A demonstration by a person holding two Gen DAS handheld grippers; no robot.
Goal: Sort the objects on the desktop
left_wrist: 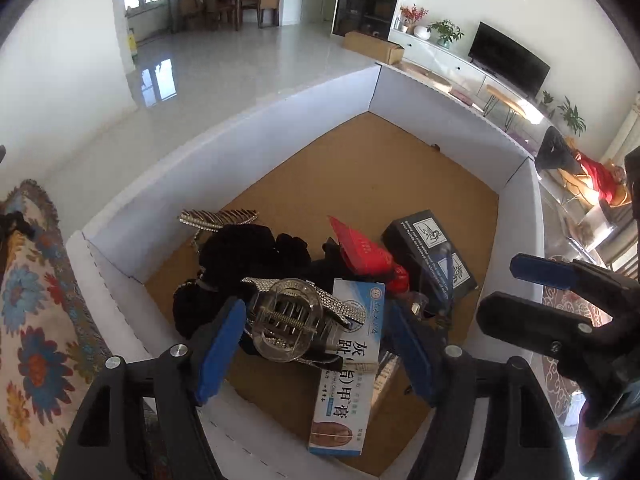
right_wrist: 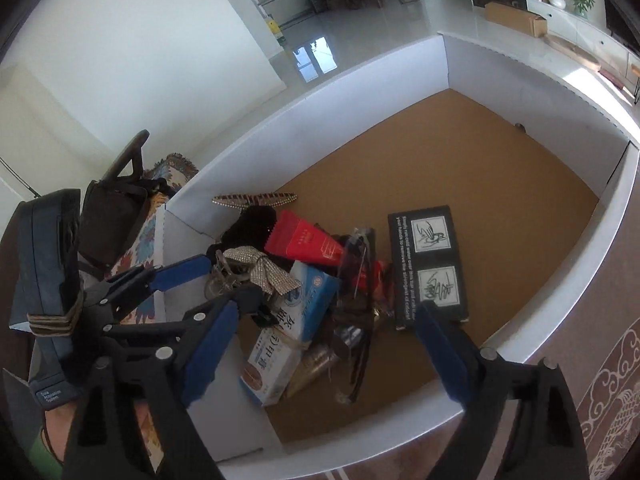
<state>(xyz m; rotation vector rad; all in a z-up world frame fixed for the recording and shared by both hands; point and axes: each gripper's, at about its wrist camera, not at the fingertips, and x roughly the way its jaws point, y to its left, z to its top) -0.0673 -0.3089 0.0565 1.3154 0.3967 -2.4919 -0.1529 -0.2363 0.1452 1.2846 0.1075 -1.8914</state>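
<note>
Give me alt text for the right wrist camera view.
A white box with a brown floor holds a pile: a red tube, a blue and white carton, a black box and a sparkly bow. The right tool hangs open above it.

Both the left gripper [left_wrist: 316,344] and right gripper [right_wrist: 328,344] point steeply downward, fingers spread apart, side by side.

White box [right_wrist: 360,92], clips, tube, cartons heaped [right_wrist: 304,292] inside
</note>
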